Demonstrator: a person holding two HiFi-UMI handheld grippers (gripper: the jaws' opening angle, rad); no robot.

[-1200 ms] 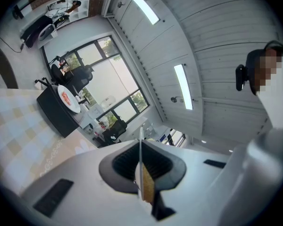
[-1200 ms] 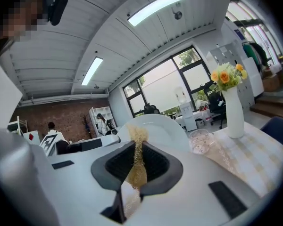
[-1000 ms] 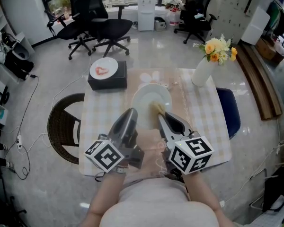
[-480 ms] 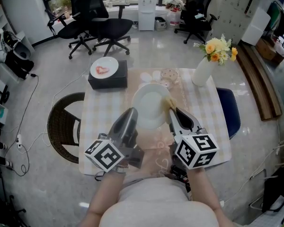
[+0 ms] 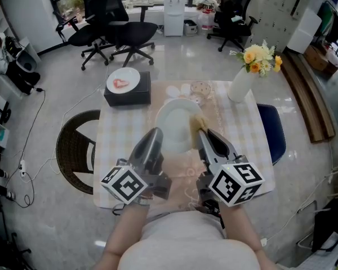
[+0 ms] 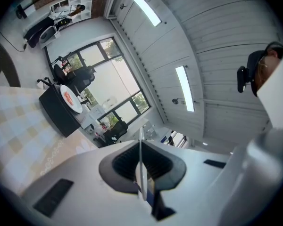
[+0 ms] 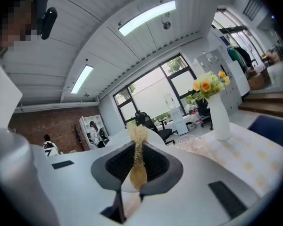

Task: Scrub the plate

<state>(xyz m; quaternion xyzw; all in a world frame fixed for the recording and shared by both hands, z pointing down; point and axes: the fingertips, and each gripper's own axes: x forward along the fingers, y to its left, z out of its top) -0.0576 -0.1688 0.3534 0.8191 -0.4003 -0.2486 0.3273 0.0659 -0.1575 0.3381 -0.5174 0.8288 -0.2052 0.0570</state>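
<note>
Left gripper [image 5: 155, 135]: my jaws are clamped on the near-left rim of the round white plate [image 5: 176, 124]. In the left gripper view its thin edge stands upright between them.
Right gripper [image 5: 201, 133]: pressed tight on a yellowish fibrous scrubbing pad [image 5: 198, 122], with a frayed tuft poking out past the tips.
Plate position: over the middle of the table with the pale checked cloth [image 5: 119, 134], between my two grippers. I can't tell whether it's lifted clear of the cloth.
Pad contact: it sits right at the plate's right rim.
Far-left corner: a black box [image 5: 128, 93] with a small white dish with a red smear [image 5: 123, 81] resting on top.
Just beyond the plate: a small clear glass bowl [image 5: 201, 88] on the cloth.
Far-right corner: a white vase [image 5: 240, 85] holding yellow and orange flowers [image 5: 259, 58].
Seats: a dark wicker chair [image 5: 73, 151] on my left, a blue chair [image 5: 271, 131] on my right.
</note>
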